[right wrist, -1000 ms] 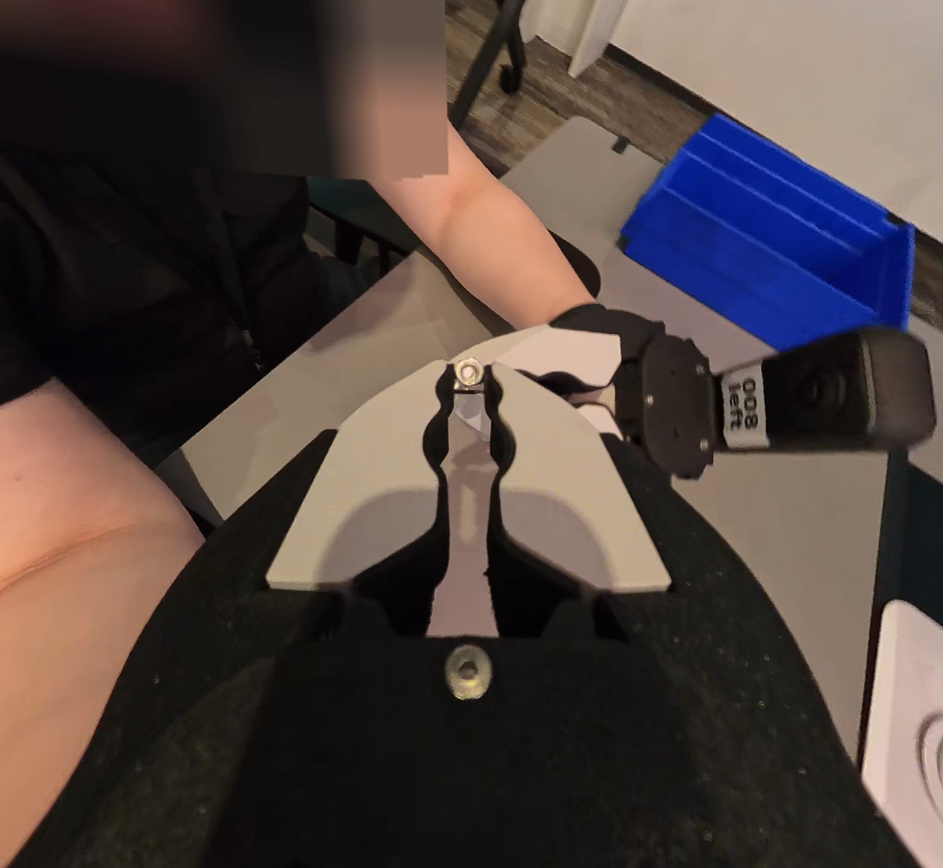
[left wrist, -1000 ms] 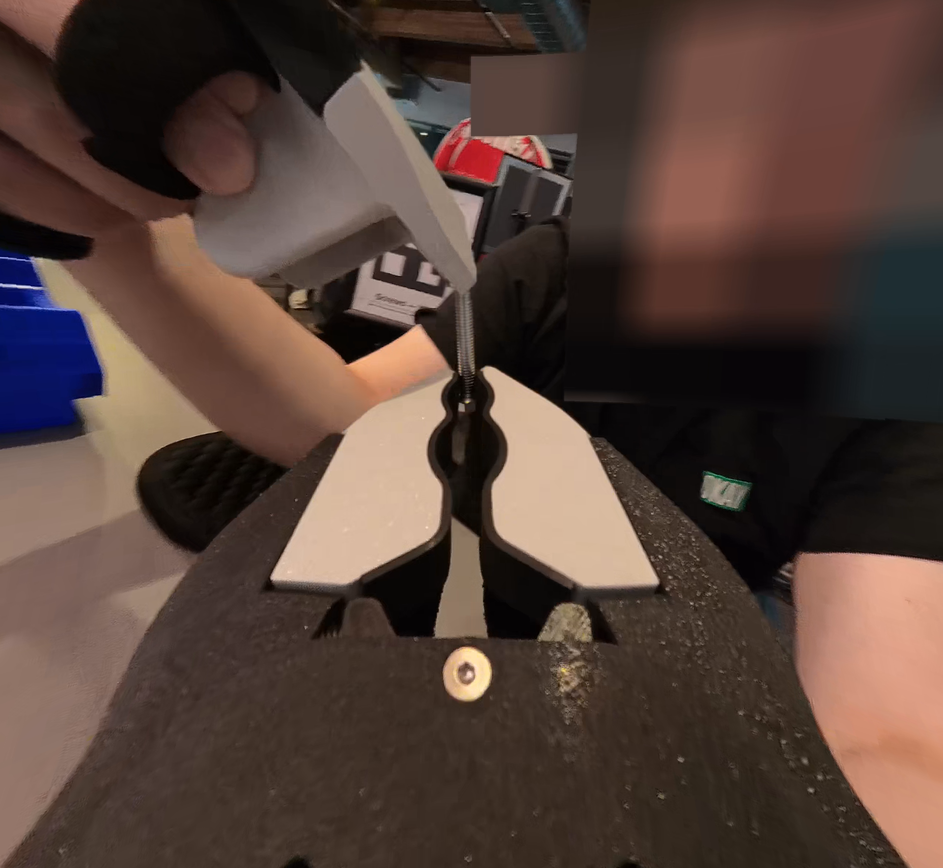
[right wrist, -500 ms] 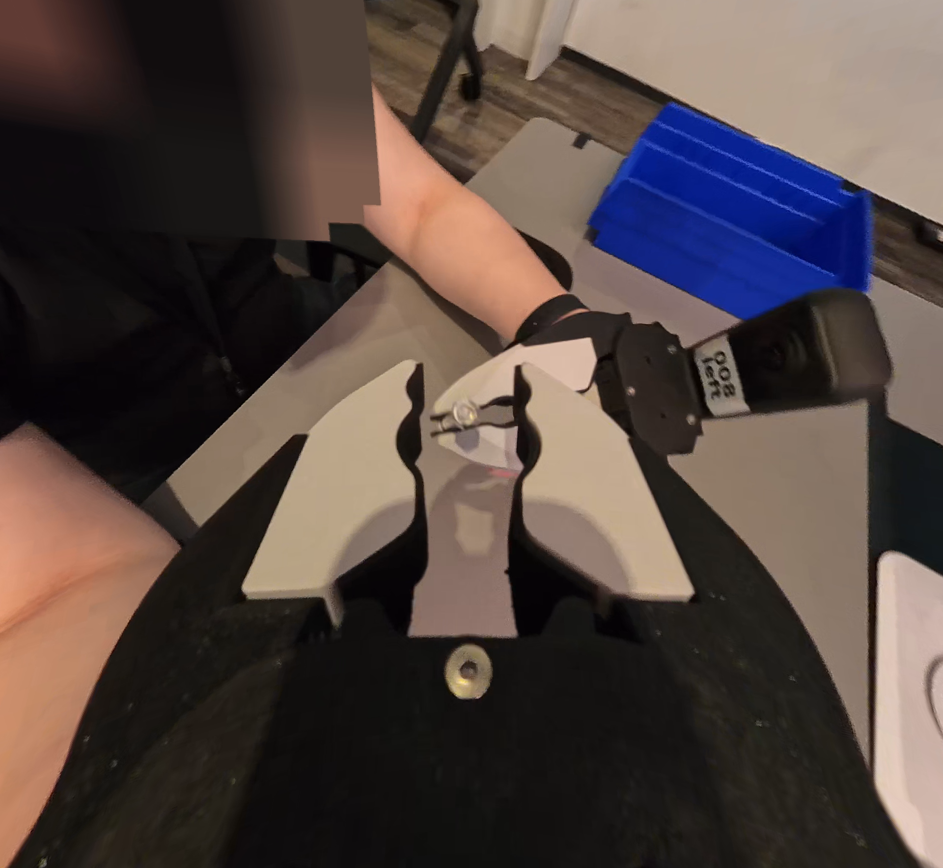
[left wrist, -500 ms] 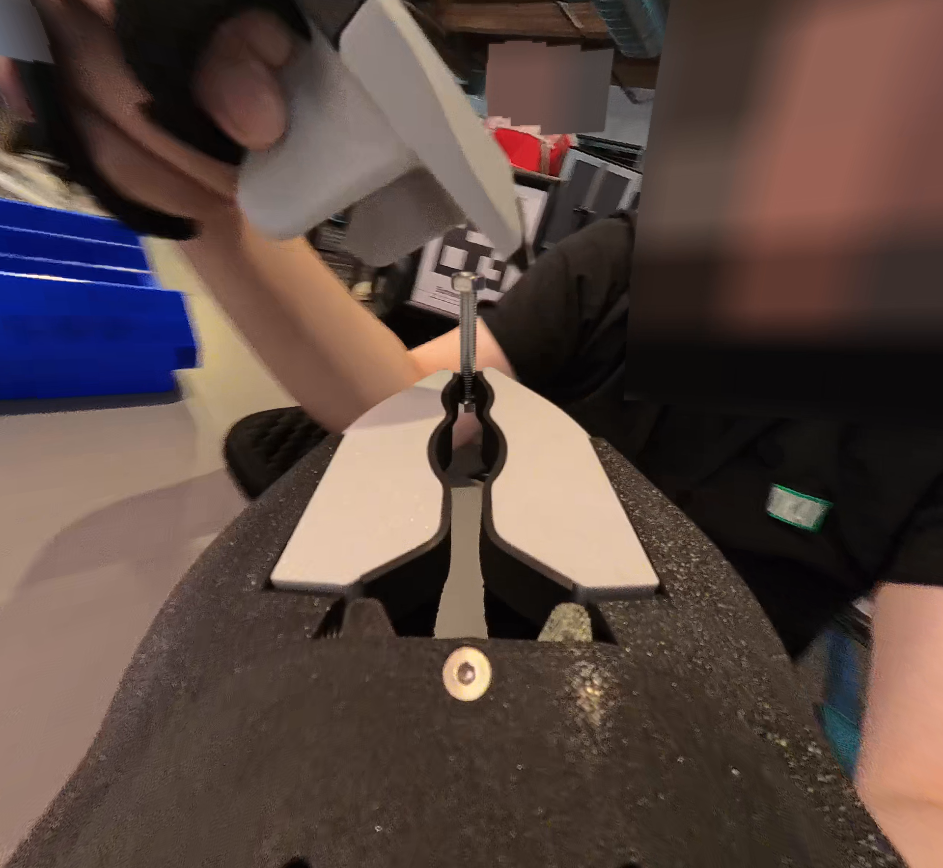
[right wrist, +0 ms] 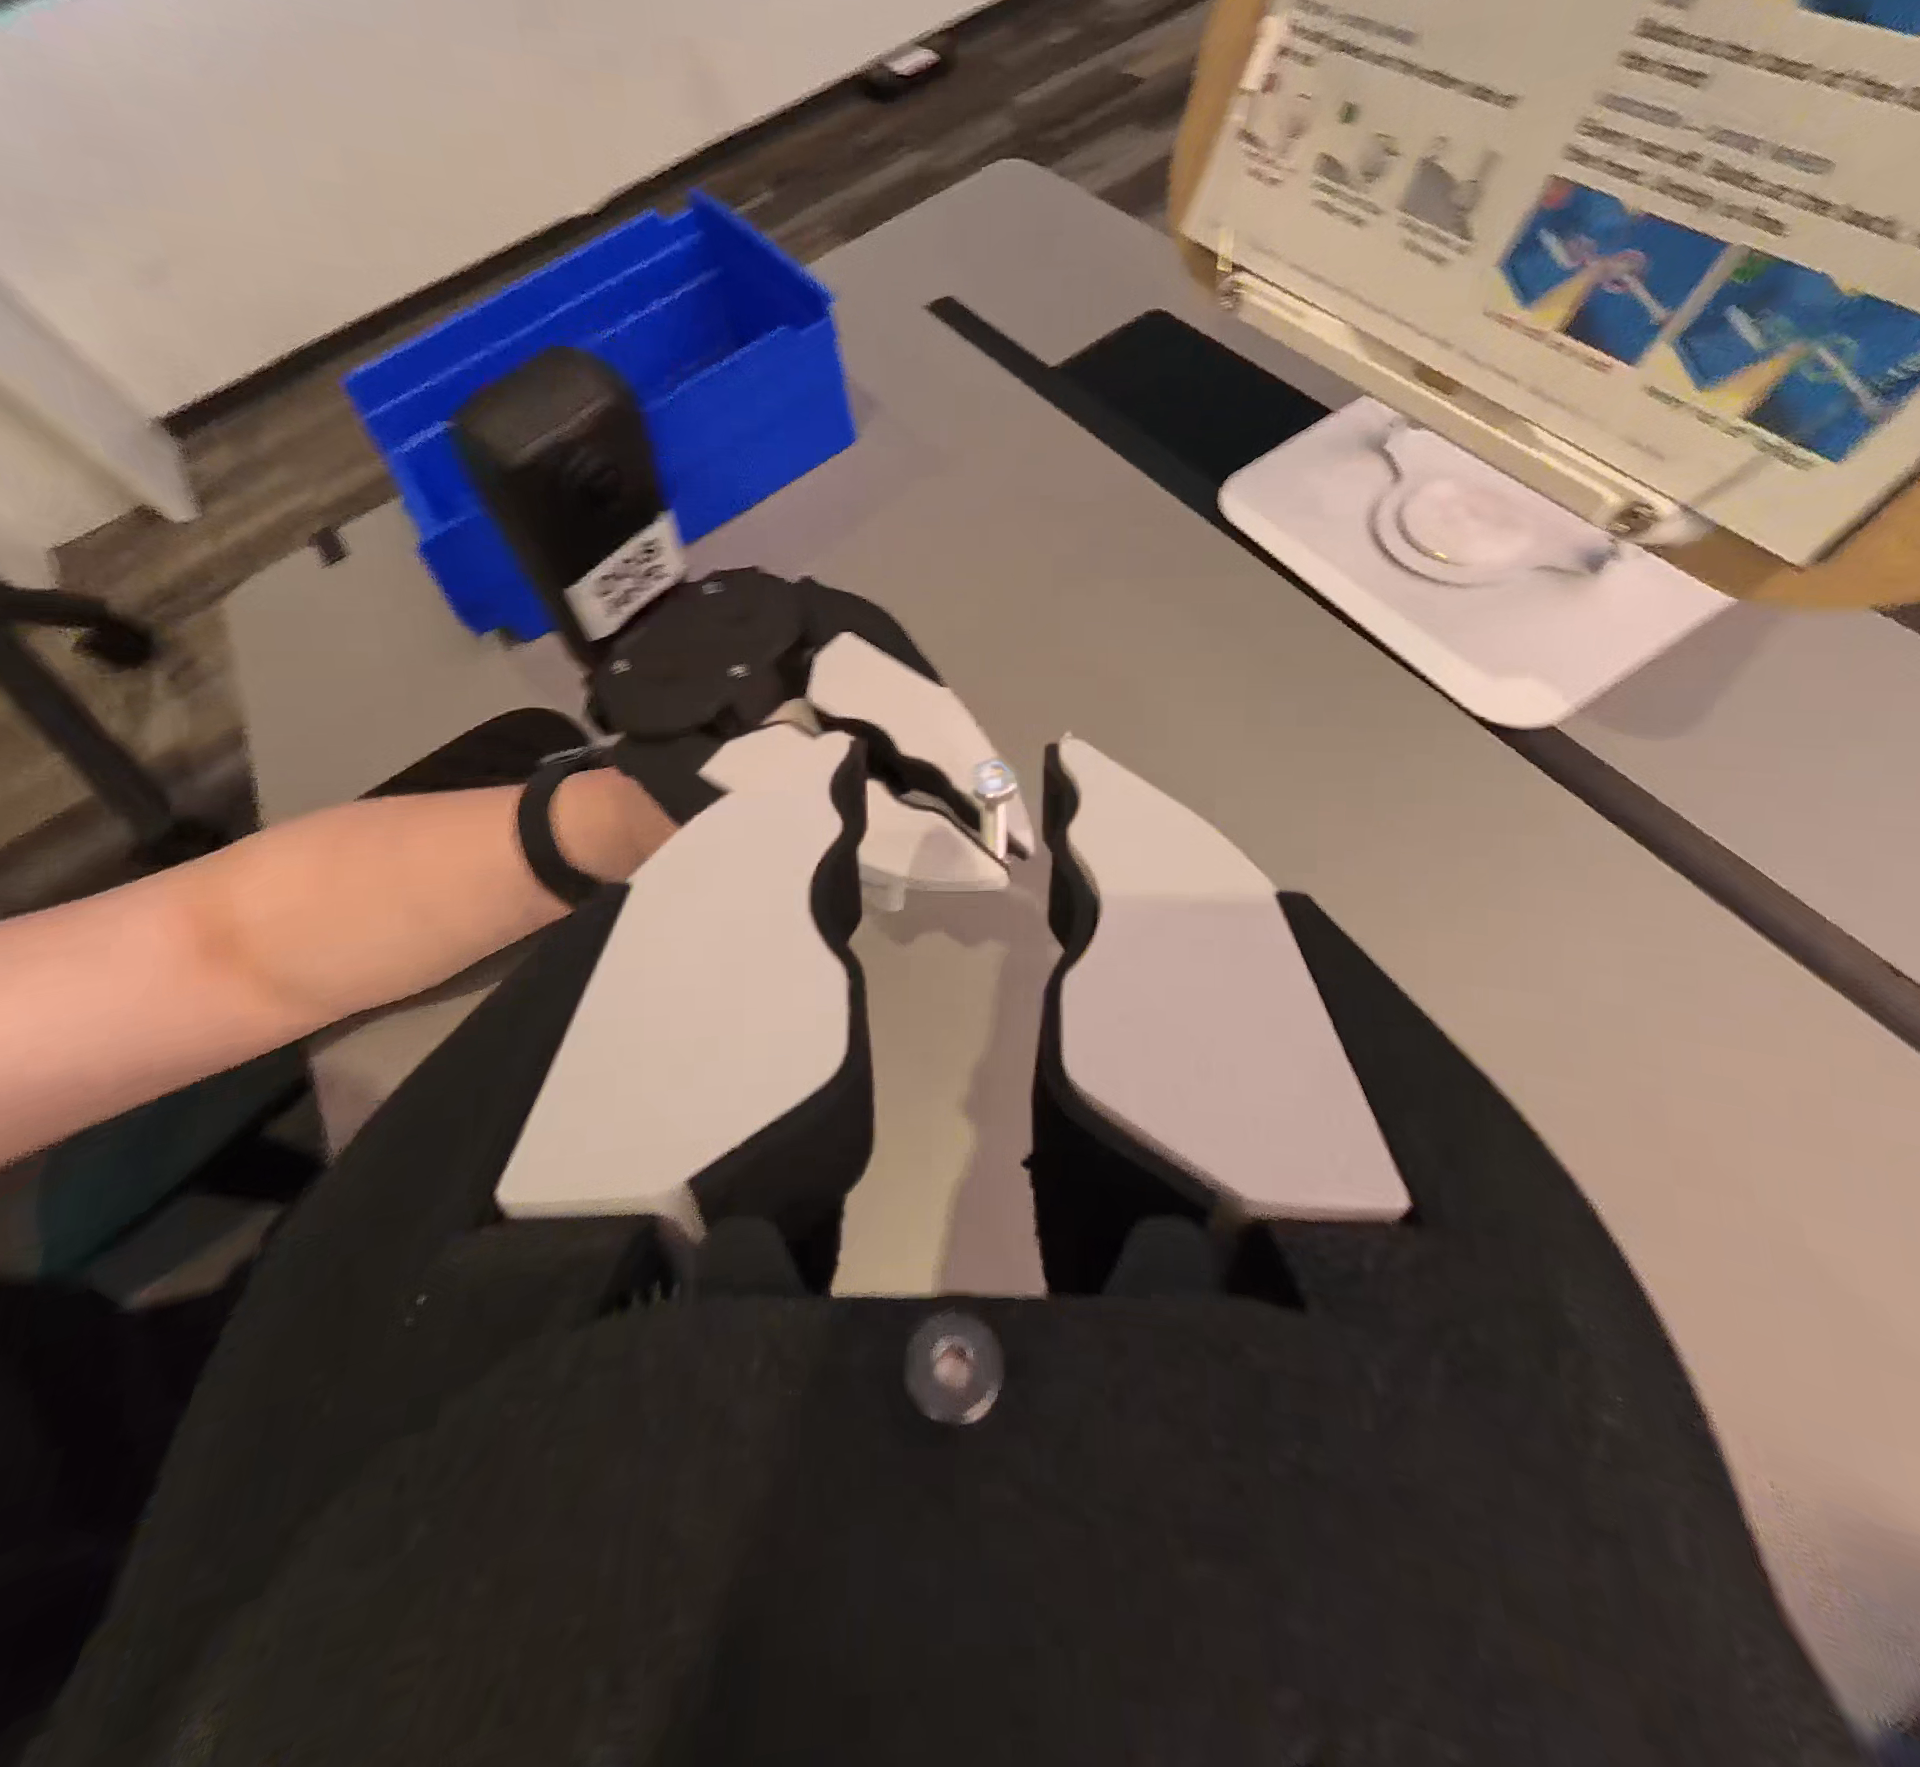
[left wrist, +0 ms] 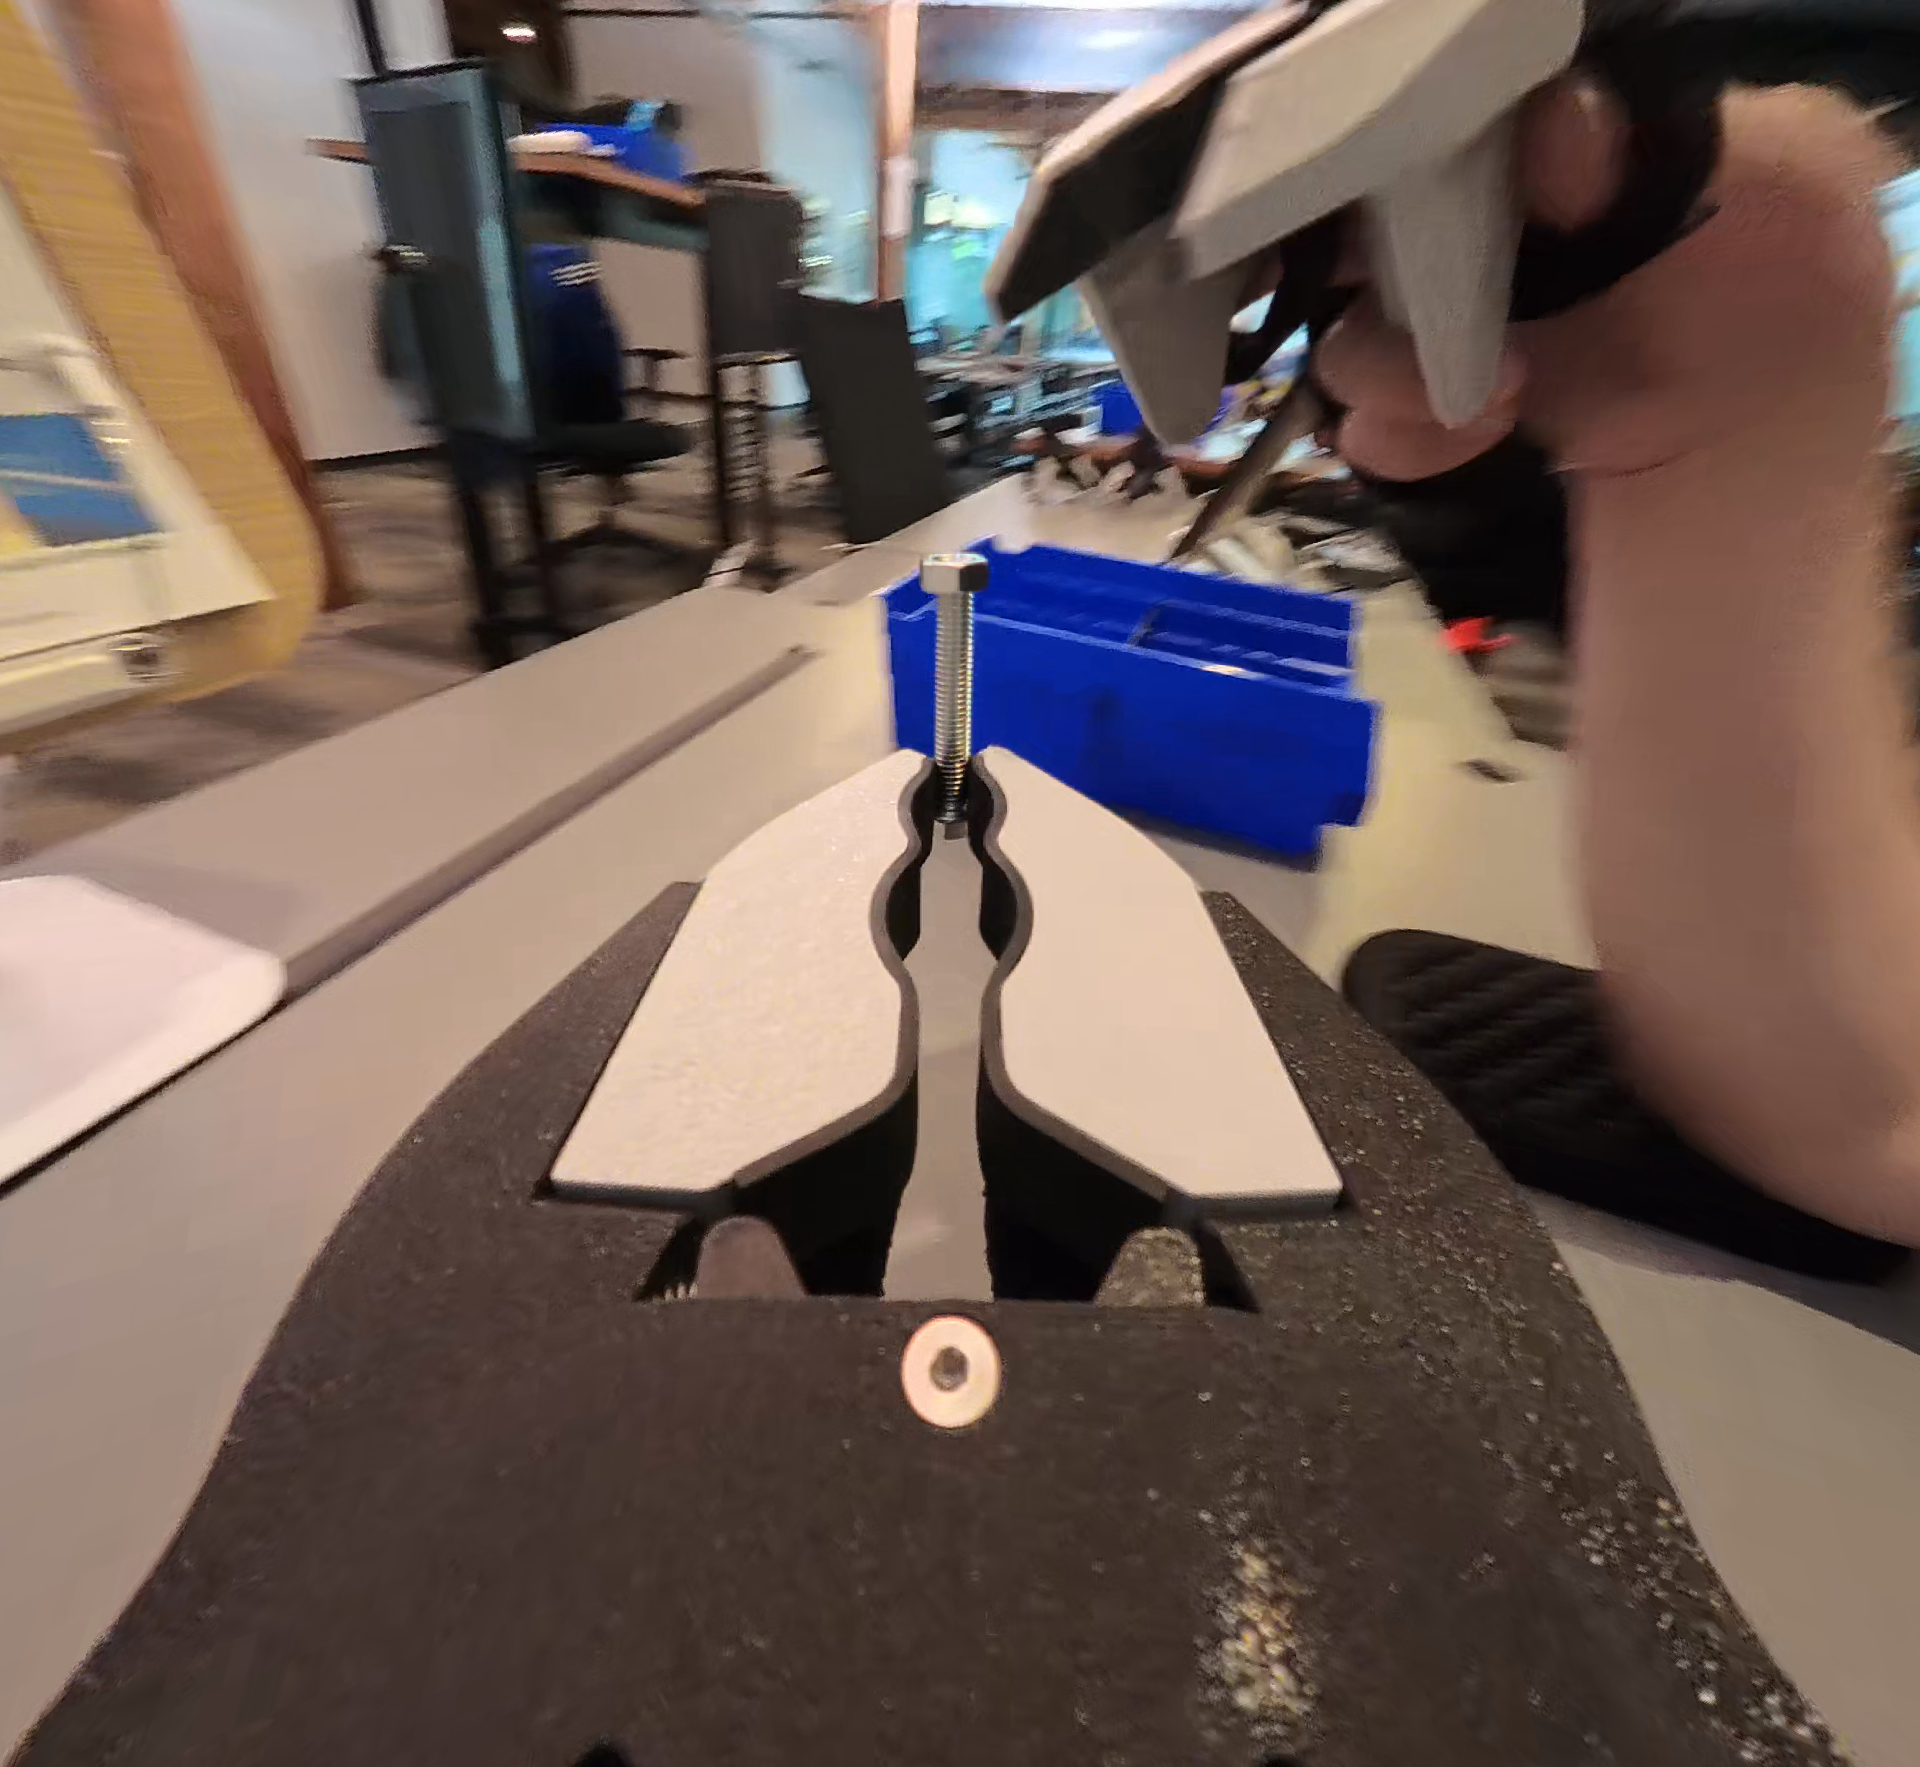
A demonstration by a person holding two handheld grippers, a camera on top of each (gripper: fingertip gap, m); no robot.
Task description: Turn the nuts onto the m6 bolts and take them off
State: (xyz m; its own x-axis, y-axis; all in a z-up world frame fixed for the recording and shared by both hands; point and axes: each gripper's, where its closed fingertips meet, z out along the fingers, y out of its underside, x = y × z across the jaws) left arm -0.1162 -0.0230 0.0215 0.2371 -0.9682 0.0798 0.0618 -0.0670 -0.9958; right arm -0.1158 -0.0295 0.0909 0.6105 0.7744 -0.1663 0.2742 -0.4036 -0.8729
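My left gripper (left wrist: 951,763) is shut on the lower end of a threaded bolt (left wrist: 953,678), which stands upright from its tips. A small hex piece (left wrist: 953,572) sits at the bolt's top; I cannot tell whether it is a nut or the head. My right gripper (right wrist: 954,761) is open and empty, its jaws well apart, just above the bolt (right wrist: 992,808) and clear of it. In the left wrist view it (left wrist: 1091,346) hangs open at the upper right, above the bolt. The left gripper (right wrist: 1013,839) shows in the right wrist view, held by a gloved hand.
A blue bin (left wrist: 1143,689) stands on the grey table (right wrist: 1143,657) behind the bolt; it also shows in the right wrist view (right wrist: 644,356). A white pad (right wrist: 1455,595) and a board with printed sheets (right wrist: 1558,159) stand at the right. A black armrest (left wrist: 1507,1021) is under the person's forearm.
My right gripper opened, let go of the bolt's top and drew back from it. Both grippers swung round toward the table and the blue bin. The left stayed shut on the bolt.
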